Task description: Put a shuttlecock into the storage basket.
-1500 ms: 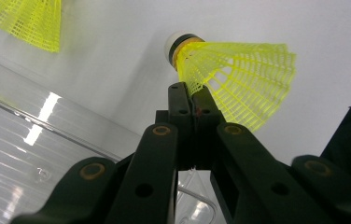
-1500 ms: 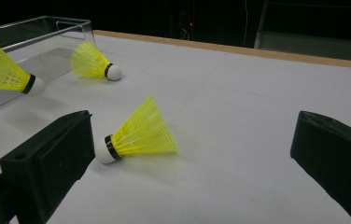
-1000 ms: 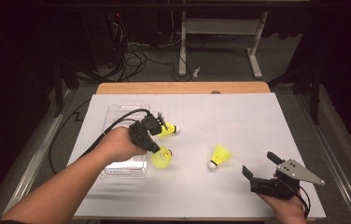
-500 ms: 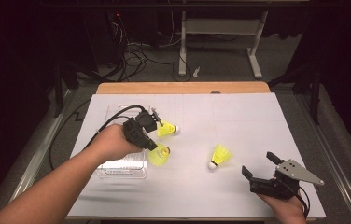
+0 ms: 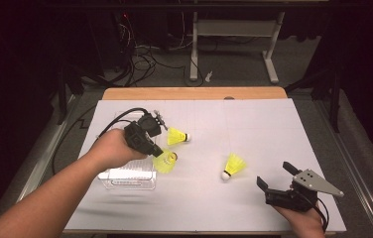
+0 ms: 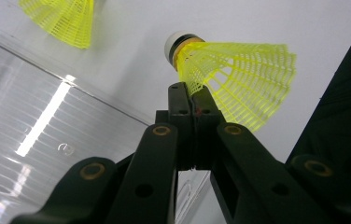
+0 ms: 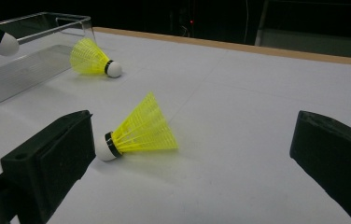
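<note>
L gripper (image 5: 151, 147) fingers are pinching a shuttle (image 6: 232, 79) by its skirt, just right of the clear box (image 5: 127, 178). R gripper (image 5: 279, 182) is sitting wide open, near right on the surface (image 5: 254, 119).

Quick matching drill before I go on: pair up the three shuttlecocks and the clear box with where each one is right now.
Things:
1. held shuttlecock
2. far shuttlecock
3. near shuttlecock
4. clear box

Places:
A. lying alone on the white table, ahead of the open right gripper
B. pinched by its skirt in the shut left gripper
C. under the left hand
D. on the table beyond the left gripper

Pairs: 1-B, 2-D, 3-A, 4-C
</note>
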The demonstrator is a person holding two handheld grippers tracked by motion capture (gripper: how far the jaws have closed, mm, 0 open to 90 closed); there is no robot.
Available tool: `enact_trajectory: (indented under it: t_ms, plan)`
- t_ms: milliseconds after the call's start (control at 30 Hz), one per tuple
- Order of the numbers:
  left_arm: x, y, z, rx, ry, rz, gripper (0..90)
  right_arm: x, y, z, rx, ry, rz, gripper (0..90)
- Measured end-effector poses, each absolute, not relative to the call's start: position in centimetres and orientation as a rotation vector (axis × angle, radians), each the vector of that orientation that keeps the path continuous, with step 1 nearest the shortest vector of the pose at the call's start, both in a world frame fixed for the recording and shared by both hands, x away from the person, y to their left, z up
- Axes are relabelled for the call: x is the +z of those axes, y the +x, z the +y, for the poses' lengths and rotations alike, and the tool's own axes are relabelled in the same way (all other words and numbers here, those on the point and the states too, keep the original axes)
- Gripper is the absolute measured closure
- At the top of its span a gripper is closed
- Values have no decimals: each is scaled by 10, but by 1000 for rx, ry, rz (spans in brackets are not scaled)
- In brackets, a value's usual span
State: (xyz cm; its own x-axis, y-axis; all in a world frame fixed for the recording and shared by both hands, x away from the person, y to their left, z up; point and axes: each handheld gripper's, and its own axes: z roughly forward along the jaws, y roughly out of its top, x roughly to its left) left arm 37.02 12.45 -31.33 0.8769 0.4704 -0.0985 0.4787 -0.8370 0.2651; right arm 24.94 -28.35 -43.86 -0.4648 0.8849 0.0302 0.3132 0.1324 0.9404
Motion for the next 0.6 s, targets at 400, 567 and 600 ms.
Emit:
enact_trajectory:
  t_ms: [400, 567, 600]
  plan:
    - [-303, 369, 147, 11, 2741, 768, 898, -439, 249, -284, 1328, 1153, 1857, 5]
    - [-302, 369, 159, 22, 2728, 799, 898, -439, 250, -284, 1328, 1151, 1856, 5]
    - [-302, 369, 162, 23, 2724, 809, 898, -439, 250, -284, 1327, 1152, 1856, 4]
